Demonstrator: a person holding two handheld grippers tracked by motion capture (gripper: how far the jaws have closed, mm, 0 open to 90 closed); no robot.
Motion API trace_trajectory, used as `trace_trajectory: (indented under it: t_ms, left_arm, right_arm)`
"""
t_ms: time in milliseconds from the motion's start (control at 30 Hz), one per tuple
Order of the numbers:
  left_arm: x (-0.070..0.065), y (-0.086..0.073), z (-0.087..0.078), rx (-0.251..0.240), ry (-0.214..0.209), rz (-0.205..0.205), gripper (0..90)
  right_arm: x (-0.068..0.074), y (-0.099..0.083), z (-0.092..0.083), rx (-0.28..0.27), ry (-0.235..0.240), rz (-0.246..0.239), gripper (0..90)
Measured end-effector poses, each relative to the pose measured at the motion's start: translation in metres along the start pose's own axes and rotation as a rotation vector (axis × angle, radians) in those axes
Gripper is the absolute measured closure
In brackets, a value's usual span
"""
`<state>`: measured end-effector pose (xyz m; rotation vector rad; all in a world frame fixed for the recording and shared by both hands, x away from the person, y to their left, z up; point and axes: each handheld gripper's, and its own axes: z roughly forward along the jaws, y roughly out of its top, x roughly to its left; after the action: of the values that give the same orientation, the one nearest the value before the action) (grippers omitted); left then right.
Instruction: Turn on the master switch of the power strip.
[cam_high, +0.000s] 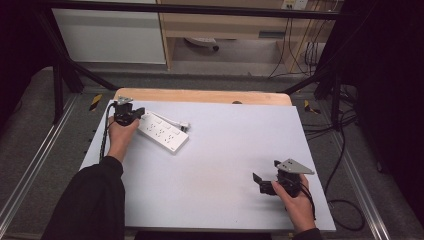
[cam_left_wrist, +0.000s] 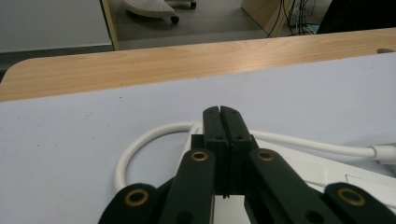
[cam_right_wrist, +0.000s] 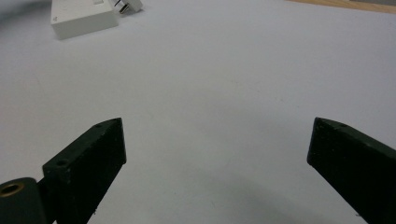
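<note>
Resting over the power strip (cam_high: 163, 131), left gripper (cam_left_wrist: 220, 111) has fingers pressed together, empty; right gripper (cam_right_wrist: 217, 140) gapes. Strip looks rigid, light, slick; cord (cam_left_wrist: 140, 144) ahead is floppy — pinch the body's long edges.

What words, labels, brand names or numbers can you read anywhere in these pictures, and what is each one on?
No readable text in any view.
White power strip: the dark marks on top are socket holes, not print; no brand legible.
Plug on its white cable: no marking legible.
Yellow and black markers on the floor: stripes, no words.
Left gripper and right gripper: plain black jaws, no labels.
</note>
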<state>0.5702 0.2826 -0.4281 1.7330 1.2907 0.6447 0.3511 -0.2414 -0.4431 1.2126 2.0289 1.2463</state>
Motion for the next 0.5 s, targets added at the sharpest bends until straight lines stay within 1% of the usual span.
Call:
trace_trajectory:
  t_ms: [33, 100, 167, 400, 500]
  left_arm:
    - [-0.0003, -0.0002, 0.0008, 0.002, -0.001, 0.000, 90.0]
    - [-0.0004, -0.0003, 0.0018, 0.012, 0.001, 0.013, 90.0]
    - [-0.0005, -0.0006, 0.0026, 0.011, 0.001, 0.005, 90.0]
    - [0.0004, -0.0029, 0.0054, 0.029, 0.006, 0.009, 90.0]
    - [0.0006, -0.0035, 0.0063, 0.033, 0.009, 0.021, 90.0]
  right_arm:
    - [0.0000, 0.0000, 0.0000, 0.000, 0.000, 0.000, 4.9]
    - [0.0000, 0.0000, -0.0002, -0.002, 0.000, 0.000, 4.8]
    - [0.0000, 0.0000, -0.0001, -0.001, 0.001, 0.001, 4.8]
    - [0.0000, -0.0001, -0.0002, 0.000, 0.002, 0.002, 4.8]
    - [-0.0003, -0.0002, -0.0005, 0.000, 0.003, -0.002, 4.8]
